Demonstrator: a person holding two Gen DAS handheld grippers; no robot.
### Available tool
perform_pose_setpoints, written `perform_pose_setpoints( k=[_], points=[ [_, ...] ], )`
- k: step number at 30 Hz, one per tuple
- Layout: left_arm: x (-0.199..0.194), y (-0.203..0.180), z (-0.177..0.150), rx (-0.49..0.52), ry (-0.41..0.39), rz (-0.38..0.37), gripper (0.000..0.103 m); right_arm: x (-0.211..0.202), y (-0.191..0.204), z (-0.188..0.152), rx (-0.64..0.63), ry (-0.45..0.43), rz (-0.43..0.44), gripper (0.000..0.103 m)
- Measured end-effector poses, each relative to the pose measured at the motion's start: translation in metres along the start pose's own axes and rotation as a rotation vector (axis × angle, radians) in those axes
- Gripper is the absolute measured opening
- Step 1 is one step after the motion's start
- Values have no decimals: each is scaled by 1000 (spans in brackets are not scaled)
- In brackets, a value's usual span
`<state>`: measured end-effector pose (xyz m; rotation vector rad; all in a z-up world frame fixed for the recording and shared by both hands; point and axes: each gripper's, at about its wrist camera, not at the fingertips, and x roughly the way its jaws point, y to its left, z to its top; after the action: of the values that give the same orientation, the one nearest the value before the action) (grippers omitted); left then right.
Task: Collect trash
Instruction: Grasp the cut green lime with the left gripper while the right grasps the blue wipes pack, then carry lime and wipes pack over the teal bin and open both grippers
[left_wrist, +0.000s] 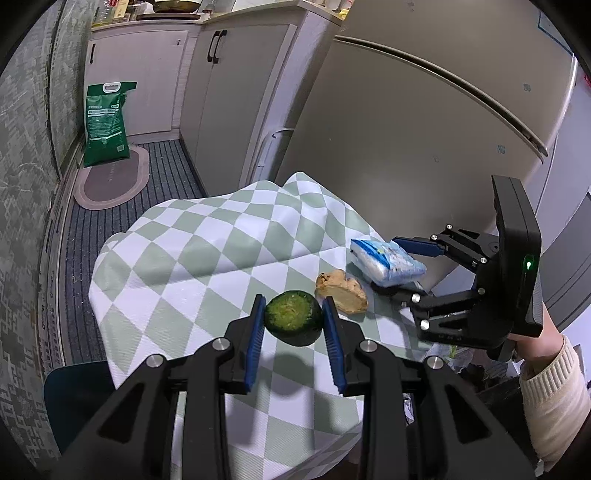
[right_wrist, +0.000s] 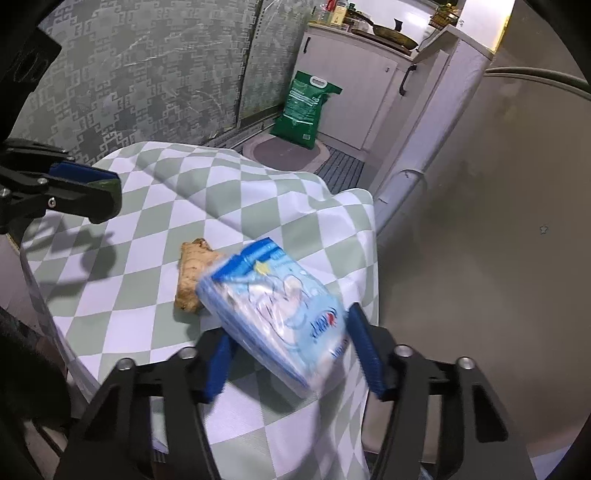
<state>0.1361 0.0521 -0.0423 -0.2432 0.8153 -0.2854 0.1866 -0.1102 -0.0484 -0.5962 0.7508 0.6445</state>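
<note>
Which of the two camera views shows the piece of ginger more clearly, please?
The left wrist view shows the ginger best: its whole shape lies unobstructed on the checked cloth, beside the green fruit half. In the right wrist view the blue tissue pack covers part of the ginger.

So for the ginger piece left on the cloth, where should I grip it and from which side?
Probably take the ginger root across its narrow waist from above, fingers either side of its long axis. It lies flat on the checkered tablecloth, knobbly at the far end and broader at the cut end. The right gripper, now around the tissue pack, is nearest; the left gripper holds the green fruit half.
</note>
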Motion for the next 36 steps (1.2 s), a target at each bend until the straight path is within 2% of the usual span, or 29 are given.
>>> perform_pose_setpoints(
  k=[3, 4, 7, 16, 22, 36],
  points=[
    [-2, 0, 0, -1, -5, -4, 33, -2, -2, 2, 8, -5, 7, 31],
    [-2, 0, 0, -1, -7, -4, 33, -1, -1, 2, 4, -3, 7, 16],
    [-6, 1, 0, -5, -20, 1, 33, 3, 3, 2, -21, 9, -13, 10],
    [-16, 11, 2, -33, -48, 13, 33, -5, 0, 6, 7, -23, 3, 7],
    [-31, 19, 3, -58, -98, 32, 33, -18, 4, 16, 31, -64, 33, 7],
    [-87, 74, -4, -194, -219, 92, 33, -34, 49, 55, 17, -140, 158, 7]
  ],
)
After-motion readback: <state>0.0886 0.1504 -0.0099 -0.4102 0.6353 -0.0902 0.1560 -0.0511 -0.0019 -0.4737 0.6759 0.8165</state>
